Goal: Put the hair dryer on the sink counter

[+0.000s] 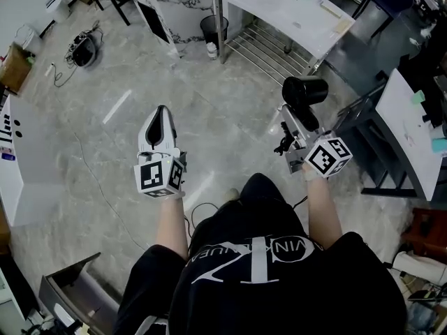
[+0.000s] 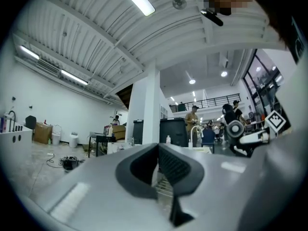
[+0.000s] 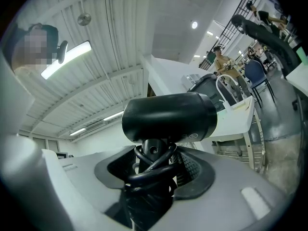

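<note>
The right hand-held gripper (image 3: 154, 166) grasps the black hair dryer (image 3: 168, 117) by its cord-wrapped handle, with the barrel above the jaws, in the air over the floor (image 1: 126, 68). The left hand-held gripper (image 2: 159, 173) is clenched on nothing. The white bench (image 1: 279, 5) stands well apart from both.

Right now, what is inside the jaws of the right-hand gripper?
A black hair dryer: the right gripper clamps its handle, with the cord looped round it, and the barrel stands clear above. The handle's lower part is covered by cord and jaws.
</note>
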A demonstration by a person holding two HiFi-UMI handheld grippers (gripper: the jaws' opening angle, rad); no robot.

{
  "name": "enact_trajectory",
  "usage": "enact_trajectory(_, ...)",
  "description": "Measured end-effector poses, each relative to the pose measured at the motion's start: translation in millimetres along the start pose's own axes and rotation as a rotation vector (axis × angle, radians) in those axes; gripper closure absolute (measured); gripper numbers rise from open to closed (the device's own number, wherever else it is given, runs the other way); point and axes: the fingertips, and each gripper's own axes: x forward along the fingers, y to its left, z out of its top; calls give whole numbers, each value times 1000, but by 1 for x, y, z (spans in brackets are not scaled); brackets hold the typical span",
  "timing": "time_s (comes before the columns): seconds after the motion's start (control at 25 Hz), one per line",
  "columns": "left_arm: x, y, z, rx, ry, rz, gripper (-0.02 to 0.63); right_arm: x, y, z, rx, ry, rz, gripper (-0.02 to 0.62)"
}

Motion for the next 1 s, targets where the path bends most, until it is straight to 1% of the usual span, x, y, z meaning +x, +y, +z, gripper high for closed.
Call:
enact_trajectory(0.08,-2,7,-2,-7,-2,3,606,3,3,-6,-2,8,-2,354)
enact_trajectory(0.2,8,8,-7,-15,5,3,606,12,-4,-4,2,11,-7,354)
enact_trajectory(0.4,45,12,-21,-16,30,1,606,45,-28,4,8,10,-7,353)
enact_trajectory(0.6,105,20,-26,-12,42,10,606,95,-60,14,13,26,14,353)
enact_trajectory(0.84,195,23,-21,-14,14,17,606,165,-106,42,7,38,46,353)
enact_trajectory(1.0,247,25,-21,-16,8,18,606,209,-128,61,-7,46,73,353)
